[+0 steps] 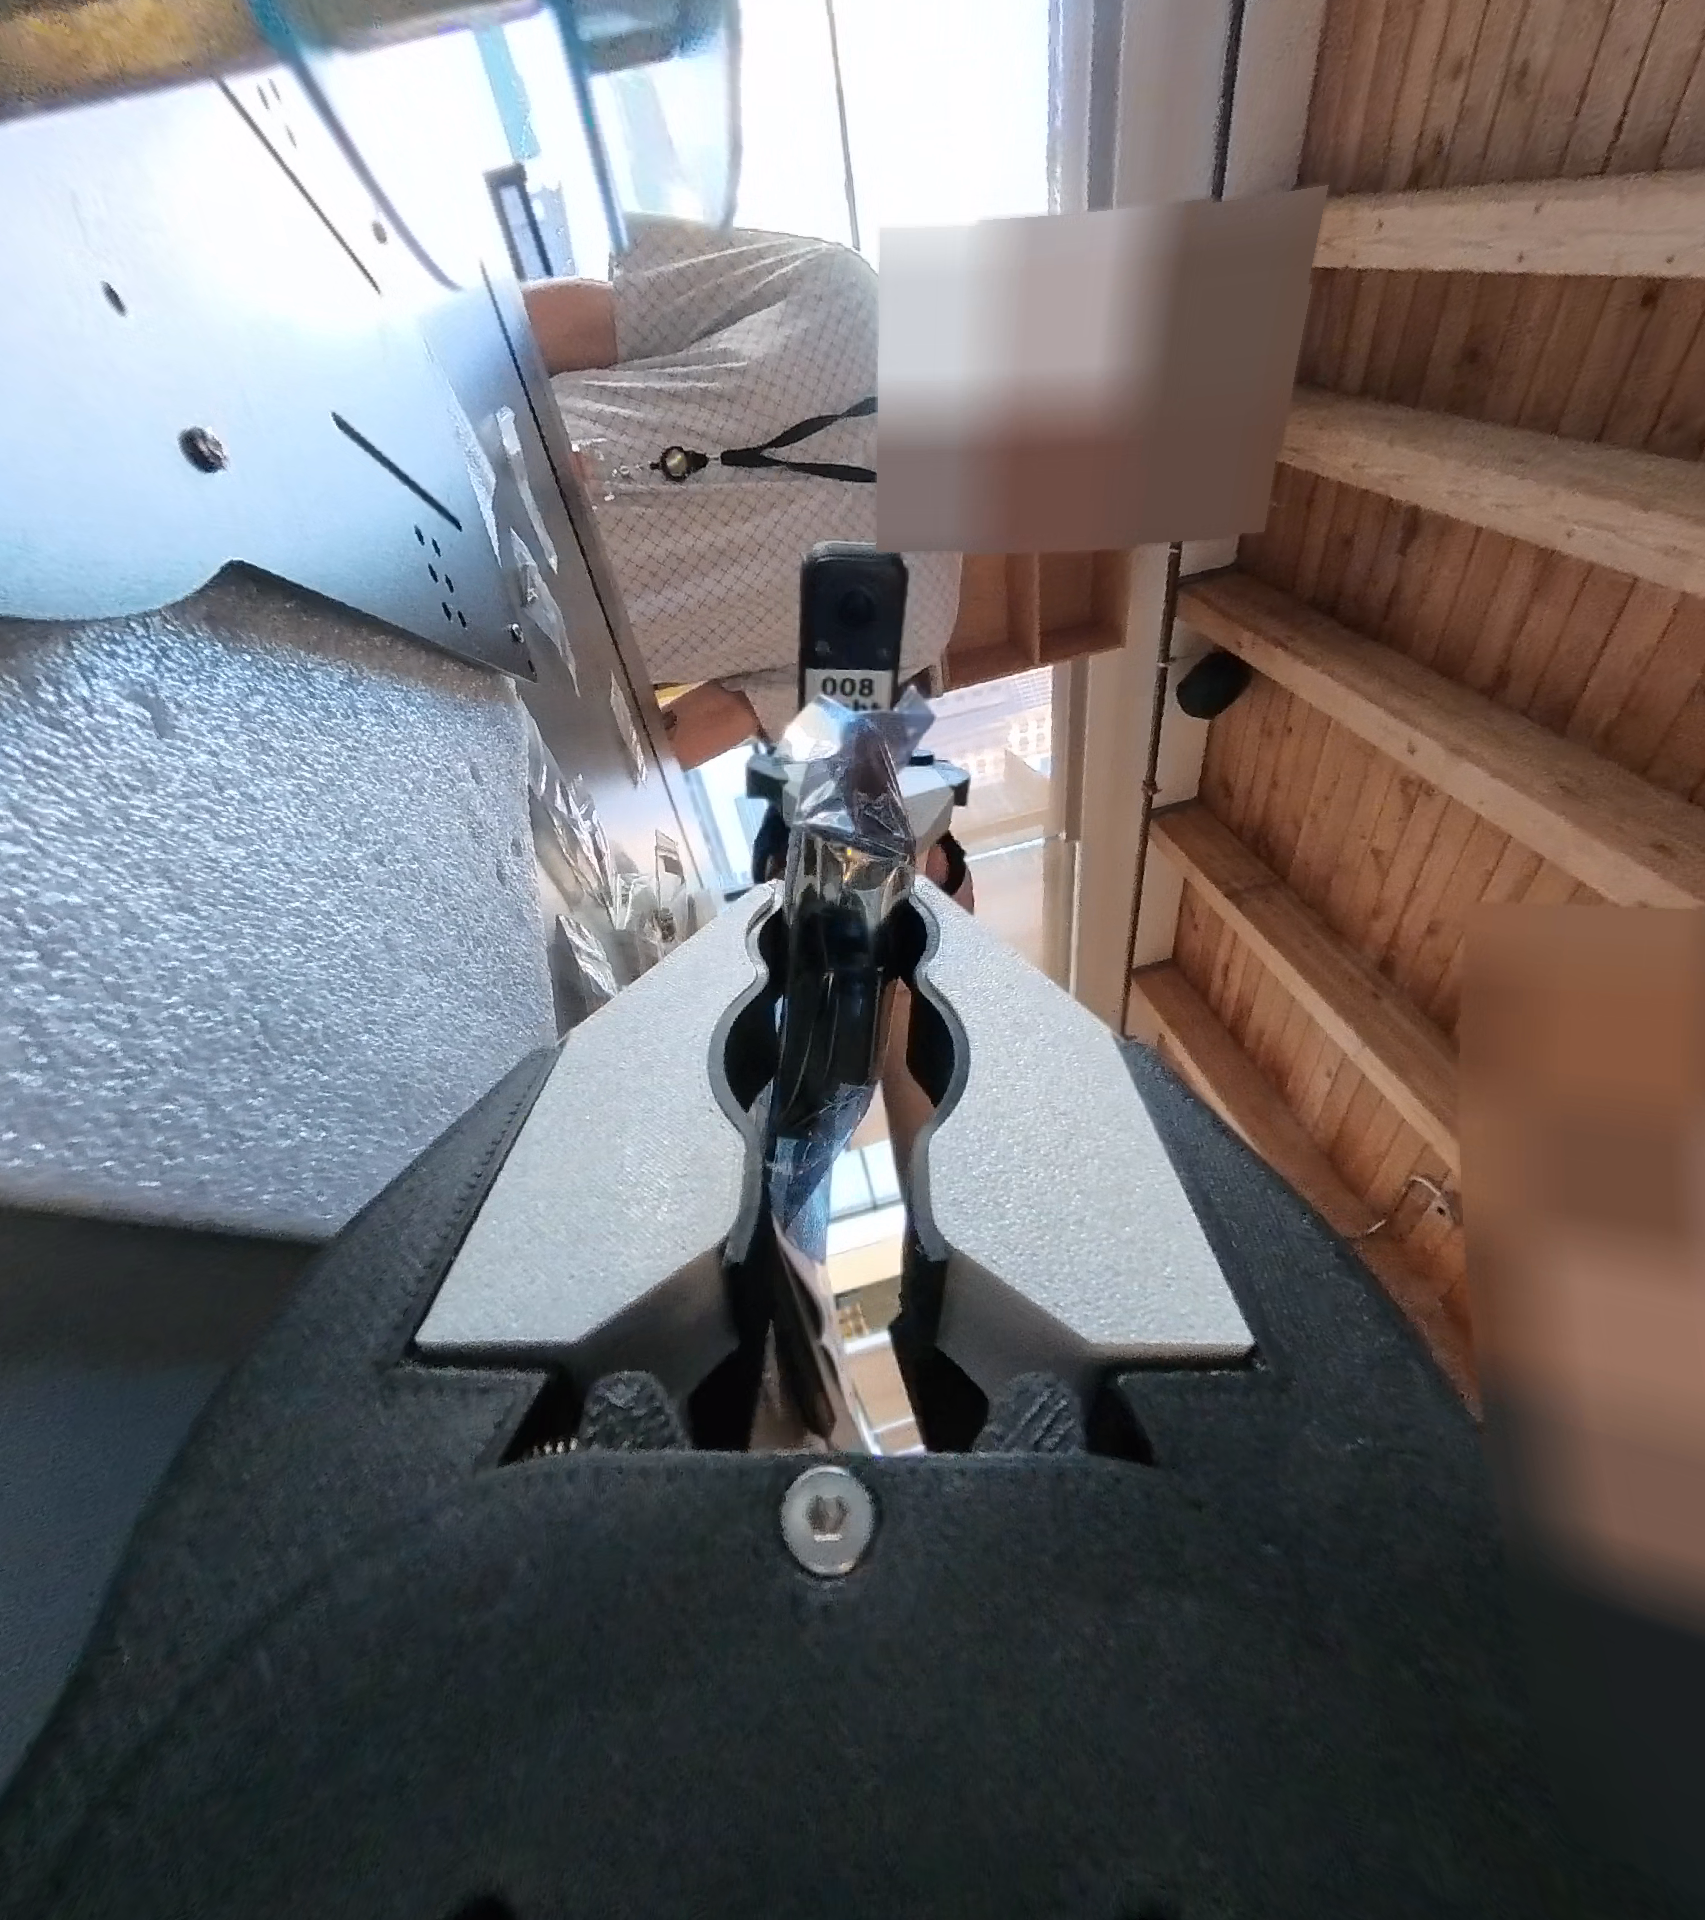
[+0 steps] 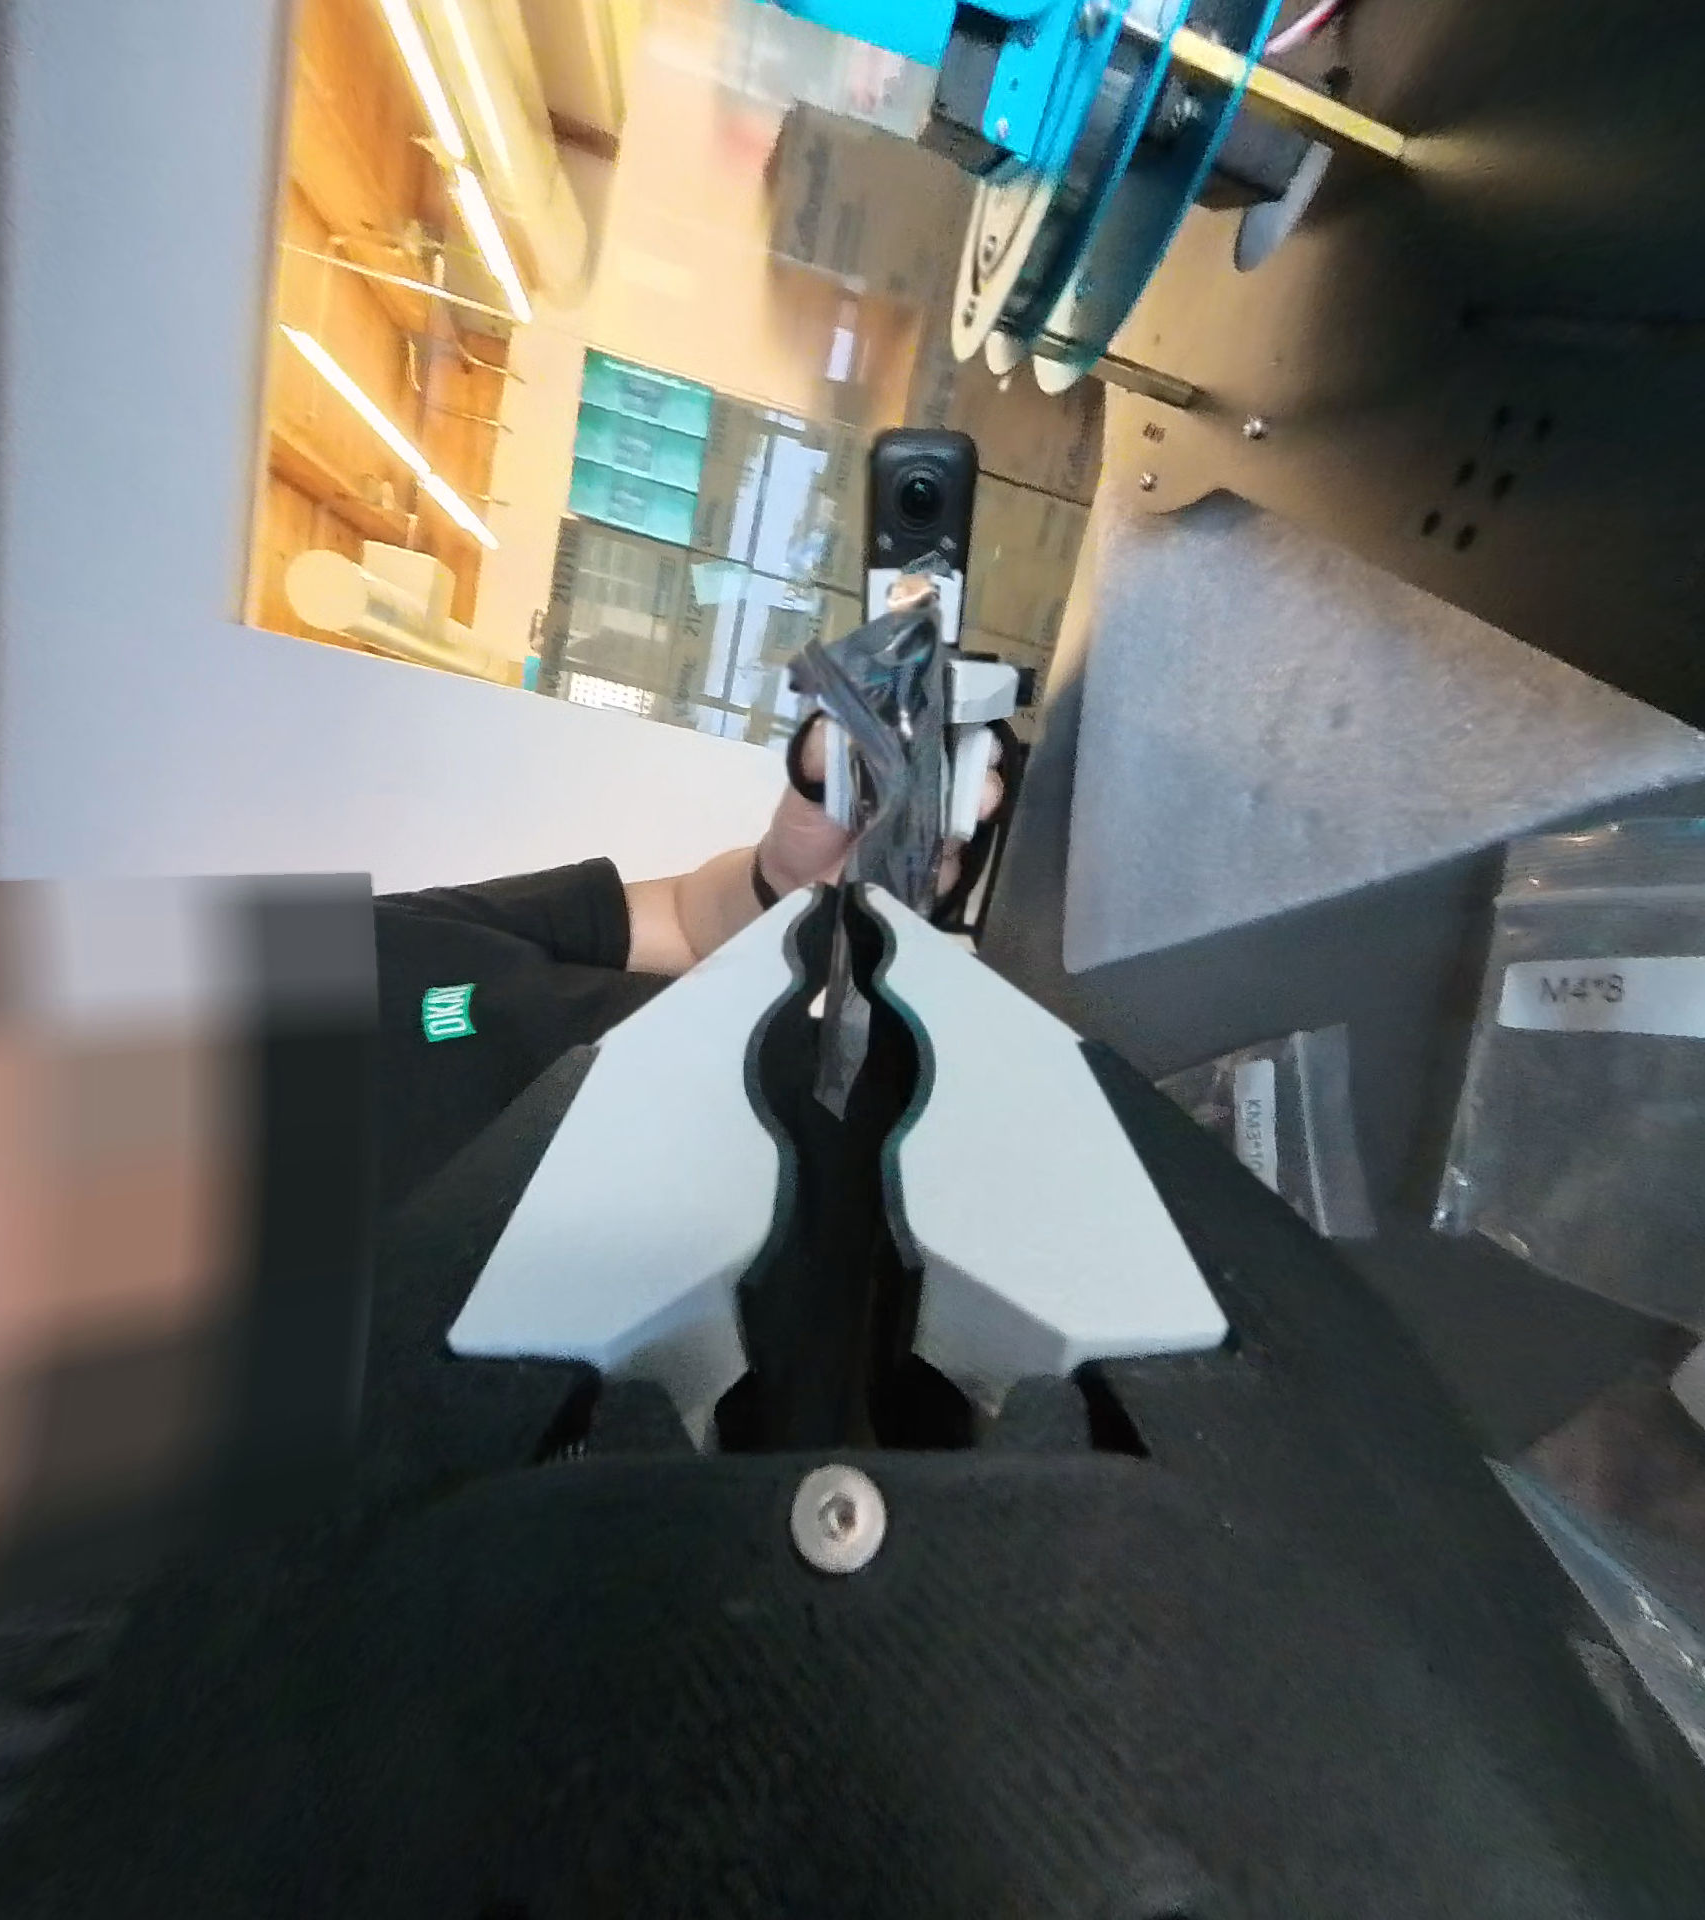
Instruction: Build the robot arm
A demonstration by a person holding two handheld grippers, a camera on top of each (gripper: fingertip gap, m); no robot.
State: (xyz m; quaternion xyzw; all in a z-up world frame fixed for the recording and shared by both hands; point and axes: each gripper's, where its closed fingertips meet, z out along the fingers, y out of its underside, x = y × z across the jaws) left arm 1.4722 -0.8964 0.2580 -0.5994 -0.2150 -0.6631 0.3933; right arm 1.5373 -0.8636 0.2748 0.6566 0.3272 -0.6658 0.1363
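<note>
Two hand-held grippers face each other, both pinching the same small crinkled plastic bag, which hangs stretched in the air between them.

In the left wrist view, the left gripper point(image 1: 832, 914) has its two grey fingers point(image 1: 619, 1143) pressed nearly together on the bag point(image 1: 843, 821). The shiny, dark-tinted bag runs down the narrow gap between the fingers and sticks out beyond their tips. Straight ahead, just past the tips, the right gripper point(image 1: 853, 805) holds the bag's far end, with its camera above it. To the left of the tool sit a white foam block point(image 1: 204, 883) and, on it, a grey metal panel point(image 1: 183, 416) with holes and screws. Wooden shelves point(image 1: 1502, 623) stand to its right.

In the right wrist view, the right gripper point(image 2: 843, 904) is likewise closed on the bag point(image 2: 879, 748): a thin edge of film is caught at the fingertips, and the bunched bulk lies just ahead. The left gripper point(image 2: 905, 748) grips that bulk from the opposite side, held by a hand point(image 2: 806, 831). To the right of the tool are clear labelled packets point(image 2: 1637, 1091) of small parts and a dark metal housing point(image 2: 1554, 416).

The bag looks lifted clear of any surface and gripped at both ends; whether it is open or sealed cannot be told.
</note>
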